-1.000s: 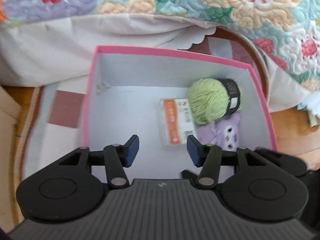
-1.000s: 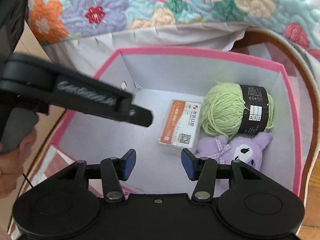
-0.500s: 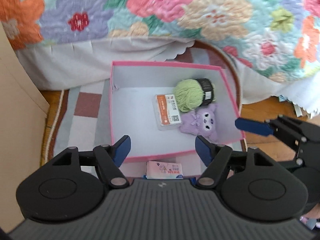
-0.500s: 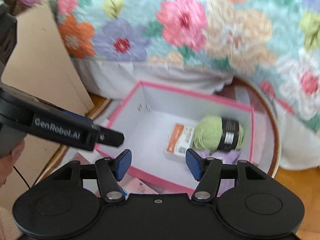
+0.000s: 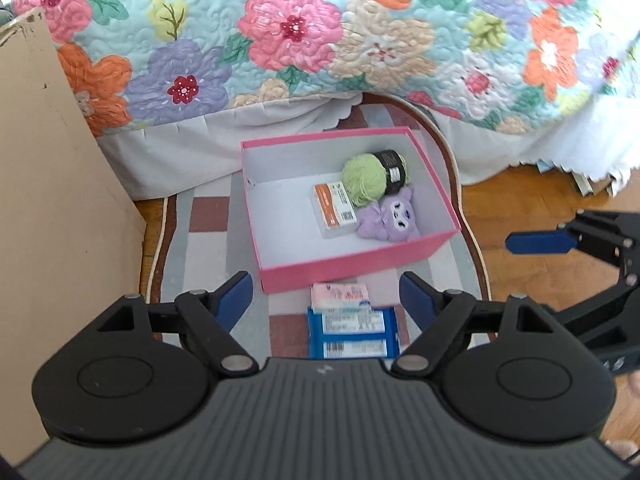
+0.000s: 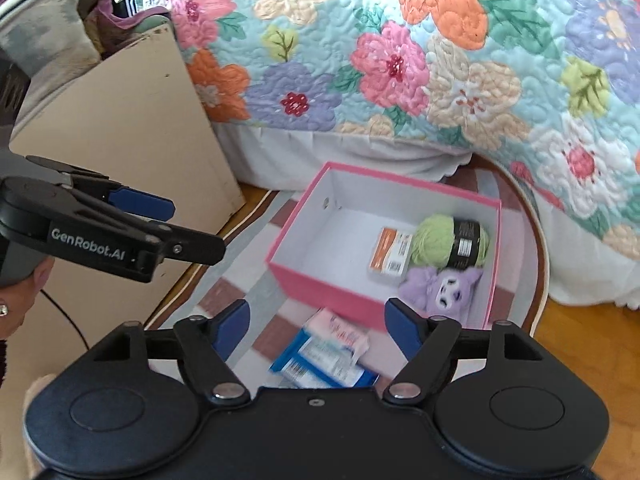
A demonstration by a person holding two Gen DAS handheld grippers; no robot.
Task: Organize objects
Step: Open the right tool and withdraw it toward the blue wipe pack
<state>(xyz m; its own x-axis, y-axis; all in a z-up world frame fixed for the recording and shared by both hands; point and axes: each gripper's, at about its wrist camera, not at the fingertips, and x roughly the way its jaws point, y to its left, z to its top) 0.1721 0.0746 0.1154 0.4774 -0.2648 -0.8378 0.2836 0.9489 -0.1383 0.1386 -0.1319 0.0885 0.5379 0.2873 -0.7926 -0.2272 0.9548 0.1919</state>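
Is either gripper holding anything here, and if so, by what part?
Nothing is held. The left gripper and right gripper are both empty, jaws opening, raised above the pink box.

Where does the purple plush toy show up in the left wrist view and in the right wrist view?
Left wrist view: purple plush toy lies inside the pink box, at its near right corner, a little right of picture centre.
Right wrist view: purple plush toy sits in the box's near right corner, right of centre, just above the right finger.
Shared landmark: the green yarn ball, touching the toy's far side.
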